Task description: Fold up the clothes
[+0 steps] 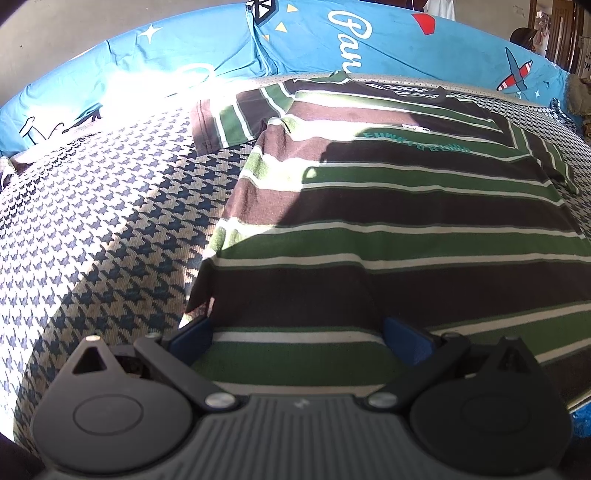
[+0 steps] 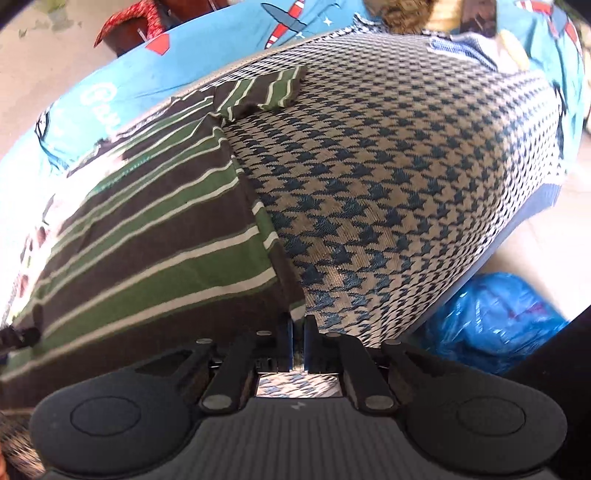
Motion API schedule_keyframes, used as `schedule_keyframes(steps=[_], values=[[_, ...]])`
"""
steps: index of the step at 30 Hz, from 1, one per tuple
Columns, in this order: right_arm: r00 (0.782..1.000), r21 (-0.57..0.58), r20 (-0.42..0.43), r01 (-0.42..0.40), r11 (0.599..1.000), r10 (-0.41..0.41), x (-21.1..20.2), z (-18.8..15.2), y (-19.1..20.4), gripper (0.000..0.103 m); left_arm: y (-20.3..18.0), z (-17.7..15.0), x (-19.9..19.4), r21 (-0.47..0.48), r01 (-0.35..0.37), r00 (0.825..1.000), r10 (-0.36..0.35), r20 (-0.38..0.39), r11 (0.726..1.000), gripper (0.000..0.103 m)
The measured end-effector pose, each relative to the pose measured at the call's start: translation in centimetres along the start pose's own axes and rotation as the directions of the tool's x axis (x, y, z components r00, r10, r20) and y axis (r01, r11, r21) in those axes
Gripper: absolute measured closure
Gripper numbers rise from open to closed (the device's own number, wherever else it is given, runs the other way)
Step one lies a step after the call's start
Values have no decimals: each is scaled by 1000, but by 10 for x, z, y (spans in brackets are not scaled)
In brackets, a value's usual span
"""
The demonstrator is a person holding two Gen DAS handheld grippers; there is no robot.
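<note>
the soft, light shirt (image 1: pixel 369 221) lies flat between the left gripper's (image 1: pixel 299 332) spread jaws, its limp hem corner pinched by the right gripper (image 2: pixel 298 328).

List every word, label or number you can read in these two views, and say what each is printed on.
"Par": white script on the blue sheet; the rest is hidden behind the shirt.
Teal chest lettering on the shirt: upside down, too blurred to read.
Small white tag on the shirt: too small to read.
White script on the sheet in the right wrist view: partly hidden, unreadable.
</note>
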State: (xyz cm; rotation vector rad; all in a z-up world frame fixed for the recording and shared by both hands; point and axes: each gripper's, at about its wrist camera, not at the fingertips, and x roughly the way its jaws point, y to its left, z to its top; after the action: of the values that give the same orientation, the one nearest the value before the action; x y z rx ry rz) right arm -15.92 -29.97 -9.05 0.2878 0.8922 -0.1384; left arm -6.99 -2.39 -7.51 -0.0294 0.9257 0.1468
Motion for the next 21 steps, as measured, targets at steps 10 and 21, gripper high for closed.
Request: schedule_keyframes(steps=[10,21], values=[[997,-43,13,76,996,-75,0,1,3,100,-3,-12,-10,24,-22,1000,22,0,999,0],[992,16,22,123,992,-124,-6,6,-2,86,-8,-9,-14,30,-17,1000,17,-1,999,0]])
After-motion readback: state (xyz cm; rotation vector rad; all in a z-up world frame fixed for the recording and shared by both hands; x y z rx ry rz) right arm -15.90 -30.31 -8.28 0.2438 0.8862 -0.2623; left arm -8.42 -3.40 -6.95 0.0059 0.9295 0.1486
